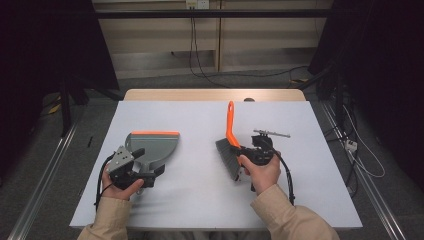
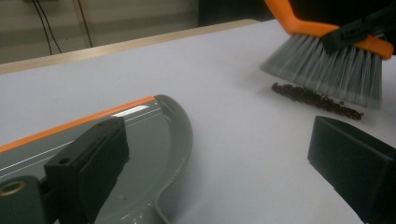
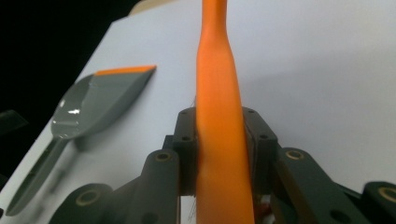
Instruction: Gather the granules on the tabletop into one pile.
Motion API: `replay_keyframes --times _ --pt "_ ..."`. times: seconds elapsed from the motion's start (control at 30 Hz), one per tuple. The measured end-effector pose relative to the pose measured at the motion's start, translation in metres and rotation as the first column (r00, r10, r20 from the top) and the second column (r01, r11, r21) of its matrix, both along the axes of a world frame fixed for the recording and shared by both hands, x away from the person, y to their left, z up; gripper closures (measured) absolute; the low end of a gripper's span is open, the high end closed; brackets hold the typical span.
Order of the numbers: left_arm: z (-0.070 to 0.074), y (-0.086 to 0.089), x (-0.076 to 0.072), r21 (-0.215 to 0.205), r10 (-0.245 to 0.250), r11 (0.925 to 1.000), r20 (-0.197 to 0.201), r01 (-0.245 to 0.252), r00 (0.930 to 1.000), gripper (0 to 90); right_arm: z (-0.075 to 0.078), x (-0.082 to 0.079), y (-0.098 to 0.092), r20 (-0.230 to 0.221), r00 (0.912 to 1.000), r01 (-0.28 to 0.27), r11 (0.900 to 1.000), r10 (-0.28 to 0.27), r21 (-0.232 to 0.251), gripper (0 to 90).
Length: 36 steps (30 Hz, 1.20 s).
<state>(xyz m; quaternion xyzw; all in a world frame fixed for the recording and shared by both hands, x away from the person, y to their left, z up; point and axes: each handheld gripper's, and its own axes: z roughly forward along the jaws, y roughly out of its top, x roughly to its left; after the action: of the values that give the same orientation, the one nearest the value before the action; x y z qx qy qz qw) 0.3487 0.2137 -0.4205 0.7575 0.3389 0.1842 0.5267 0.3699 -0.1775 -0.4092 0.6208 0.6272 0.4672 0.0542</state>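
Here our right tongs (image 3: 219, 154) pinch the brush (image 1: 229, 145) by its stiff, smooth orange handle; its bristles bend softly. Our left tongs (image 2: 224, 158) stand apart over the dustpan (image 1: 150, 145).

I'm seeing a grey dustpan (image 1: 150, 146) with an orange lip, a brush (image 1: 229, 150) with orange handle and grey bristles, dark brown coffee beans (image 2: 316, 100), white table (image 1: 200, 195).

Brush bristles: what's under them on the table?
A short line of small dark brown bits lies on the white table along the tips of the brush bristles. Whether more sits beneath the bristles is hidden.
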Motion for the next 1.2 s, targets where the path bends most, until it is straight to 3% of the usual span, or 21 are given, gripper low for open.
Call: replay_keyframes --times 0.13,0.27,0.37,0.53,0.63,0.7,0.8,0.93,1.0,1.1,1.2 --pt "0.0 0.001 0.0 0.004 -0.001 1.0 0.004 0.001 1.0 5.0 0.011 0.012 -0.007 0.058 0.9978 -0.032 0.999 0.033 -0.009 71.3" --pt "0.0 0.001 0.0 0.001 0.0 1.0 0.001 0.0 1.0 5.0 0.012 0.029 -0.017 0.136 0.9867 -0.083 0.995 0.089 -0.047 71.3" --pt "0.0 0.001 0.001 0.001 0.0 1.0 0.001 0.0 1.0 5.0 0.008 0.042 -0.022 0.193 0.9705 -0.118 0.983 0.144 -0.143 71.4" --pt "-0.001 0.001 0.001 -0.004 0.004 1.0 -0.006 -0.004 1.0 5.0 0.001 0.061 -0.026 0.261 0.9249 -0.211 0.944 0.277 -0.254 71.4" --pt "-0.001 0.001 0.001 -0.004 0.004 1.0 -0.005 -0.004 1.0 5.0 -0.003 0.069 -0.024 0.267 0.8953 -0.264 0.907 0.357 -0.327 71.4" --pt "0.0 0.002 0.001 -0.006 0.007 1.0 -0.006 -0.007 1.0 5.0 -0.006 0.073 -0.023 0.281 0.8629 -0.298 0.872 0.42 -0.389 71.3" --pt "-0.001 0.003 0.001 -0.002 0.006 1.0 -0.003 -0.006 1.0 5.0 -0.011 0.077 -0.023 0.284 0.8211 -0.353 0.832 0.495 -0.429 71.3" --pt "-0.001 0.003 0.001 -0.006 0.009 0.9999 -0.009 -0.009 0.9999 5.0 -0.017 0.079 -0.022 0.278 0.7648 -0.401 0.767 0.581 -0.5 71.3" --pt "-0.001 0.003 0.001 -0.006 0.009 0.9999 -0.008 -0.009 0.9999 5.0 -0.019 0.077 -0.021 0.277 0.7247 -0.421 0.724 0.631 -0.547 71.3" --pt "-0.001 0.003 0.001 -0.004 0.008 1.0 -0.007 -0.008 0.9999 5.0 -0.02 0.076 -0.019 0.277 0.6742 -0.456 0.681 0.685 -0.573 71.4" --pt "-0.001 0.003 0.0 -0.002 0.009 1.0 -0.006 -0.009 0.9999 5.0 -0.02 0.072 -0.014 0.254 0.6399 -0.495 0.642 0.725 -0.586 71.4"
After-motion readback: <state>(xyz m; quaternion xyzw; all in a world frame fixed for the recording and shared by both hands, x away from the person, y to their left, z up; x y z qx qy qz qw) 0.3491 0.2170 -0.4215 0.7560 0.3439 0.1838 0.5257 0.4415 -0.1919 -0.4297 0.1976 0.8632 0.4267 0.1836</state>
